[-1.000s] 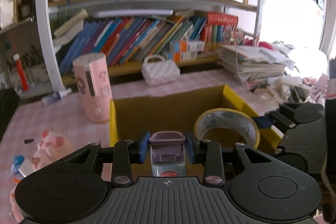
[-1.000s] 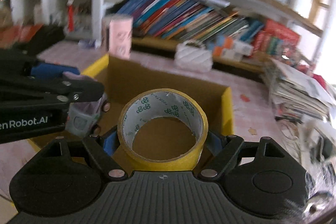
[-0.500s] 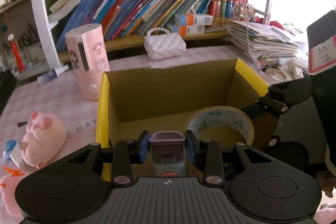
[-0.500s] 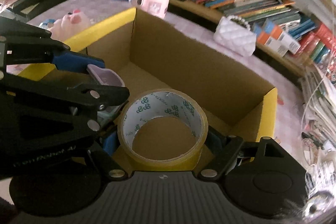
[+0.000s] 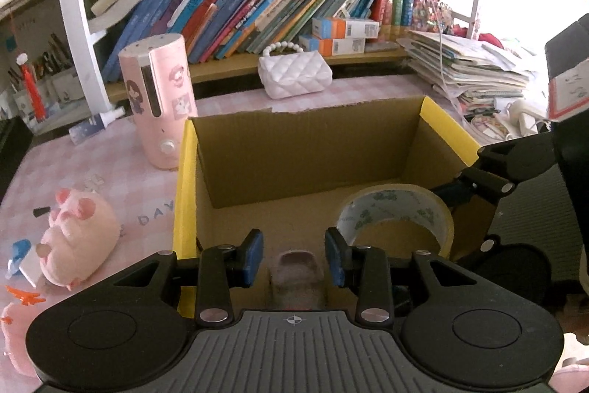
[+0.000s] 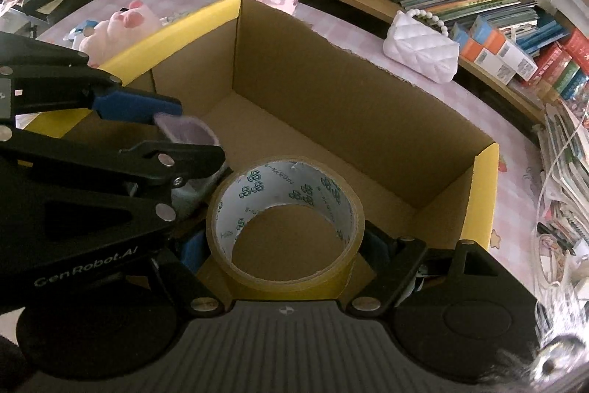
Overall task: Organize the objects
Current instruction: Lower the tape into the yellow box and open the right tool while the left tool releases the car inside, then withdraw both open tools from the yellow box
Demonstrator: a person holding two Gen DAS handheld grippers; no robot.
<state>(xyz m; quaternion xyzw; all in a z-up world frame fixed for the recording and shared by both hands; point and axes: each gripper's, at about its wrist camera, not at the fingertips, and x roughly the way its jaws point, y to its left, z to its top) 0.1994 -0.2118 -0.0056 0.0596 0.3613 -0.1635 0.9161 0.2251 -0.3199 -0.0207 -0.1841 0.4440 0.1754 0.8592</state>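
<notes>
The small purple-topped object (image 5: pixel 294 277), blurred and soft-edged at lower centre of the left wrist view, sits loose between the left gripper (image 5: pixel 294 256) fingers, which stand spread apart with clear gaps either side. It appears to be dropping or lying low inside the cardboard box (image 5: pixel 305 150), though whether it touches the floor cannot be told. To its right, the tape roll (image 6: pixel 285 221) is pinched across its width by the right gripper (image 6: pixel 285 247), held over the box's near end; it is a wide ring, glossy yellowish film outside, white printed core inside.

Judging by this, one item is released into the box and the tape is yet to be let go. The box is plain matte corrugated card with yellow rim flaps and a ragged far edge.

Outside it, on the pink checked surface (image 5: pixel 92 164), remain a plush pink pig (image 5: pixel 77 238), a smooth pink cylinder (image 5: pixel 158 105) with stickers, and a quilted white purse (image 5: pixel 294 76) with bead handle.
</notes>
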